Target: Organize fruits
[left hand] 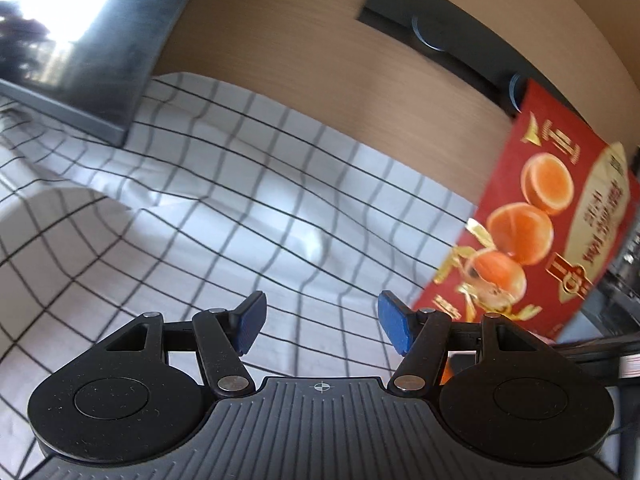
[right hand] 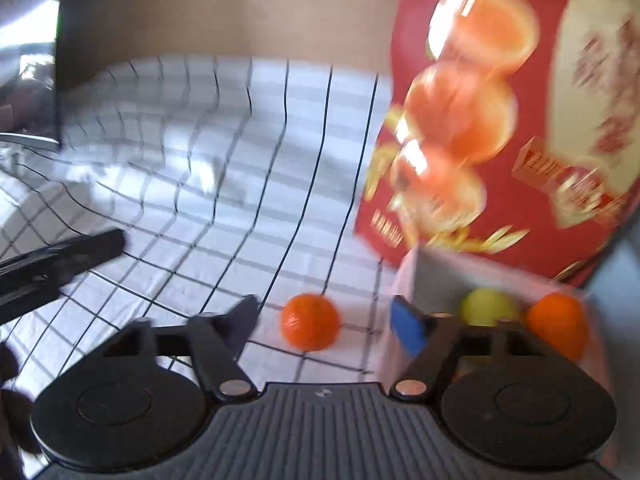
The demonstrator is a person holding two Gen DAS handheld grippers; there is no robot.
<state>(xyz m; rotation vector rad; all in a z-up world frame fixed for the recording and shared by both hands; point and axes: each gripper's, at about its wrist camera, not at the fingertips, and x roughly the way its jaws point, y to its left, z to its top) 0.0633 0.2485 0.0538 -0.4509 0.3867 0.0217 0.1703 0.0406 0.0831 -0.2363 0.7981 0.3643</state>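
An orange (right hand: 310,322) lies on the checked cloth (right hand: 240,200), just left of a white box (right hand: 404,280). Inside the box sit a yellow-green fruit (right hand: 486,306) and a second orange (right hand: 558,320). The box's red lid (right hand: 500,120), printed with oranges, stands upright behind it. My right gripper (right hand: 328,322) is open, with the loose orange between its fingers and a gap on each side. In the left wrist view my left gripper (left hand: 322,322) is open over bare cloth (left hand: 240,200), with nothing between its blue pads (left hand: 394,322). The red lid (left hand: 552,220) stands to its right.
A wooden wall (left hand: 320,60) rises behind the cloth. A dark flat screen (left hand: 100,60) stands at the far left. A long black object (right hand: 60,260) lies over the cloth at the left of the right wrist view. The cloth is wrinkled.
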